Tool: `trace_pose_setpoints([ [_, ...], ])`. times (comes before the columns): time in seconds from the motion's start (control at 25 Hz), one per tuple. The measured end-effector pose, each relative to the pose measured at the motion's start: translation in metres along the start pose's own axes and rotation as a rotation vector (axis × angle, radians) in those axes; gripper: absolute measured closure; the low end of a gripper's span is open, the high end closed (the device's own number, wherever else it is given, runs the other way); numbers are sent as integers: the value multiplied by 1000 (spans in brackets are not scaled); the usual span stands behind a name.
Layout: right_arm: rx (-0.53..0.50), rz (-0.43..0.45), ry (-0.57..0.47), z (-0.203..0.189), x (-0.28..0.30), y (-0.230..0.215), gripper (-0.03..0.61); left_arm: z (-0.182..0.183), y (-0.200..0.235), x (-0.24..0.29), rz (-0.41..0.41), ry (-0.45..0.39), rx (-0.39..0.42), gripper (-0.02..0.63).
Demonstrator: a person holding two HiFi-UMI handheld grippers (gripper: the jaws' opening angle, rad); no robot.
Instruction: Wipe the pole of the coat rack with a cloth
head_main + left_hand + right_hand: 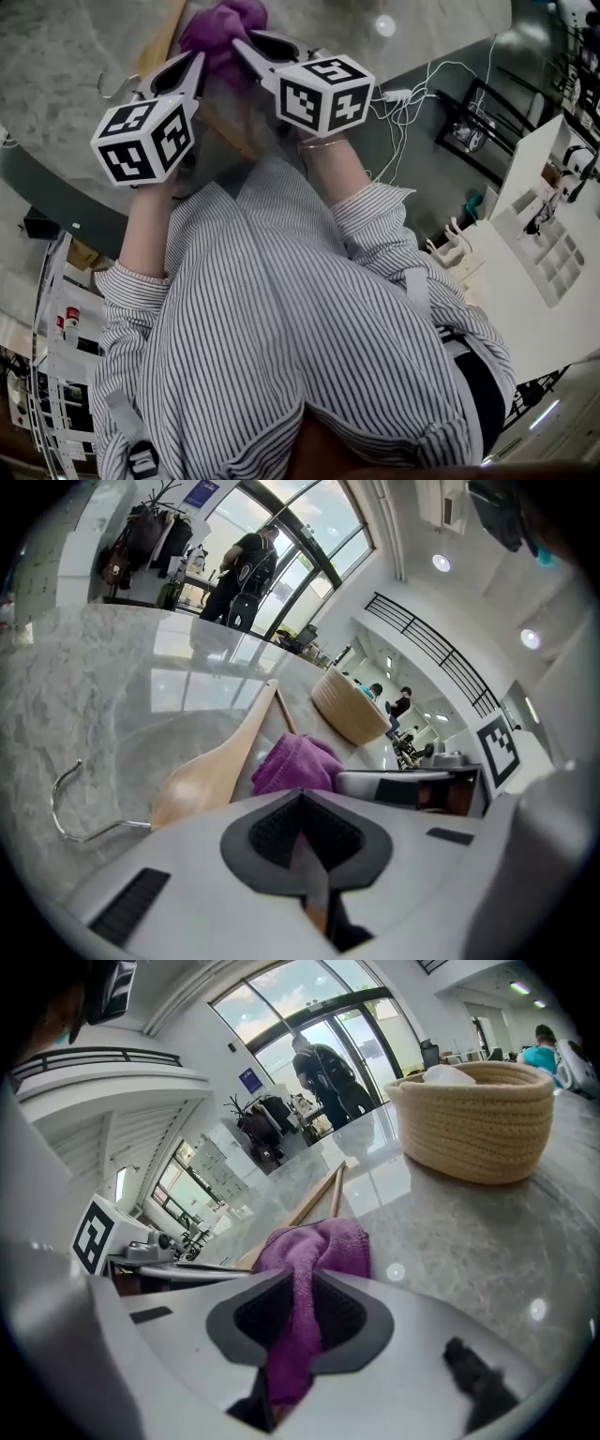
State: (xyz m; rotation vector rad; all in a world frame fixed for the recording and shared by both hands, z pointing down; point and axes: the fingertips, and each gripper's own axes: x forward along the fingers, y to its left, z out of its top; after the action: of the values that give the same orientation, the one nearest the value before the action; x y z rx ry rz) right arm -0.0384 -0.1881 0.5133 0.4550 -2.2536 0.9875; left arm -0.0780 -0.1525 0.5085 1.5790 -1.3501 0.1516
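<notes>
Left tongs (302, 808) clenched on thin wooden pole (310, 883), right tongs (302, 1283) gripping purple cloth (314, 1246); the loosely bunched cloth could slide off the pole mid-wipe

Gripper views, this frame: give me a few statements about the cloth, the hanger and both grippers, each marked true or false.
1. The right gripper is shut on the purple cloth. True.
2. The woven basket sits on the floor. False: it stands on the marble table.
3. The left gripper has its jaws wide apart. False: they are closed together, with what looks like a thin wooden bar pinched between them.
4. The wooden hanger has a metal hook and lies on the table beside the cloth. True.
</notes>
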Motion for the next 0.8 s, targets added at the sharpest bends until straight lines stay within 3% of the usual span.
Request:
trace_pose_setpoints([
  [0.36,-2,10,-7,22,10,-6,517,-5,-2,0,29,50,61,604],
  [0.56,-3,14,-9,31,13,-12,517,-2,-1,3,11,47,-14,604],
  [0.8,1,15,-20,45,18,-17,517,-4,-3,6,24,70,19,604],
])
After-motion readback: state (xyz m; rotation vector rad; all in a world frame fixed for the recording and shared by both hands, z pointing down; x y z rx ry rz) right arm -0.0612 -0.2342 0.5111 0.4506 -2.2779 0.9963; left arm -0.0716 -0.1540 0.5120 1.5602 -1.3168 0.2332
